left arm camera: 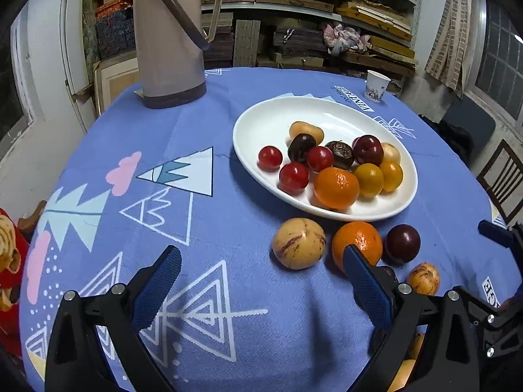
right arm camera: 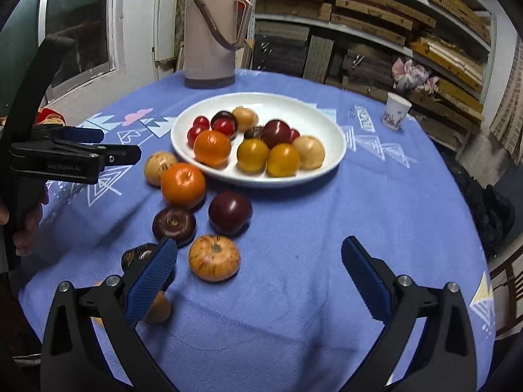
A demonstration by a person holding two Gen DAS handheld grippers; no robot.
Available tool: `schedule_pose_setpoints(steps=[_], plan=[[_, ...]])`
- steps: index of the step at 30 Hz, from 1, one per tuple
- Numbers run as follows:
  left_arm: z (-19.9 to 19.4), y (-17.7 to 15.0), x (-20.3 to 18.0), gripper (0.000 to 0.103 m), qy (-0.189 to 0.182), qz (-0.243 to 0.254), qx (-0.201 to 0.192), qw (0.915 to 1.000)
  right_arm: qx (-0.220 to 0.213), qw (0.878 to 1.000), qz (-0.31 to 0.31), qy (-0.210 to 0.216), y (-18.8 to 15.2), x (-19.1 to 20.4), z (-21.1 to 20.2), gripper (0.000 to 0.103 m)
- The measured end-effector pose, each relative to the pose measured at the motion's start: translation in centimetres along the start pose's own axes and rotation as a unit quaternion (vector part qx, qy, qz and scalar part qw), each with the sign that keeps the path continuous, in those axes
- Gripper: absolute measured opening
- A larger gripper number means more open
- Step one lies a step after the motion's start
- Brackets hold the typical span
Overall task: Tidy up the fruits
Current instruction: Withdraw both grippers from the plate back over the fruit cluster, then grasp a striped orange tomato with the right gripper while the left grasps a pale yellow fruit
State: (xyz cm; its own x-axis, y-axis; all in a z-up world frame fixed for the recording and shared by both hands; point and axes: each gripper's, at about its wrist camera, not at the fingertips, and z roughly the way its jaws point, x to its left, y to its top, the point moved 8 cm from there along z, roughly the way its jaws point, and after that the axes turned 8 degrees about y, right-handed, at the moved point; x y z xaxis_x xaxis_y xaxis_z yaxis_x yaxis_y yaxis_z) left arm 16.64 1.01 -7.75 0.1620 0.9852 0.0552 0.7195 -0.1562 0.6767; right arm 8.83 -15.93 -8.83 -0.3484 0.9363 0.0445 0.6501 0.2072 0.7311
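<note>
Round table under a blue patterned cloth [right arm camera: 359, 228]. Tall beige thermos [right arm camera: 212, 29] stands at the far edge, about 11 o'clock from the plate in the right wrist view.

White oval plate [right arm camera: 330, 160] sits mid-table, heaped: one orange [right arm camera: 212, 148], two yellow fruits, several small red ones, dark plums, pale tan ones.

Loose fruit lies on the cloth at 7 o'clock from the plate: a second orange [right arm camera: 183, 184], a dark plum [right arm camera: 229, 212], a striped tan fruit [right arm camera: 214, 257], a dark fruit showing its stem end [right arm camera: 174, 225], and a pale speckled one [right arm camera: 158, 166] just beside the plate rim. More fruit is partly hidden behind the right gripper's near finger; kind uncertain.

Left gripper [left arm camera: 261, 285]: jaws spread fully, nothing between them but bare cloth. Its right-hand pad overlaps the loose orange in the left wrist view; contact cannot be told.

Right gripper [right arm camera: 260, 274]: jaws wide, nothing held, bare cloth between.

Small paper cup [right arm camera: 396, 111] at 2 o'clock from the plate, well apart.
</note>
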Motion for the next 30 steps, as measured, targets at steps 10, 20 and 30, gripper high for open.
schedule_pose_setpoints(steps=[10, 20, 30], plan=[[1.8, 0.2, -1.1, 0.100, -0.010, 0.044, 0.009, 0.9989, 0.001, 1.000, 0.000, 0.008, 0.1, -0.1, 0.7, 0.099], [3.1, -0.7, -0.6, 0.100, -0.039, 0.024, 0.034, 0.9984, 0.045, 0.998, -0.046, 0.007, -0.6, 0.6, 2.9, 0.095], [3.0, -0.7, -0.6, 0.100, -0.029, 0.031, 0.031, 0.9986, 0.072, 0.996, -0.049, 0.012, -1.1, 1.2, 4.6, 0.066]])
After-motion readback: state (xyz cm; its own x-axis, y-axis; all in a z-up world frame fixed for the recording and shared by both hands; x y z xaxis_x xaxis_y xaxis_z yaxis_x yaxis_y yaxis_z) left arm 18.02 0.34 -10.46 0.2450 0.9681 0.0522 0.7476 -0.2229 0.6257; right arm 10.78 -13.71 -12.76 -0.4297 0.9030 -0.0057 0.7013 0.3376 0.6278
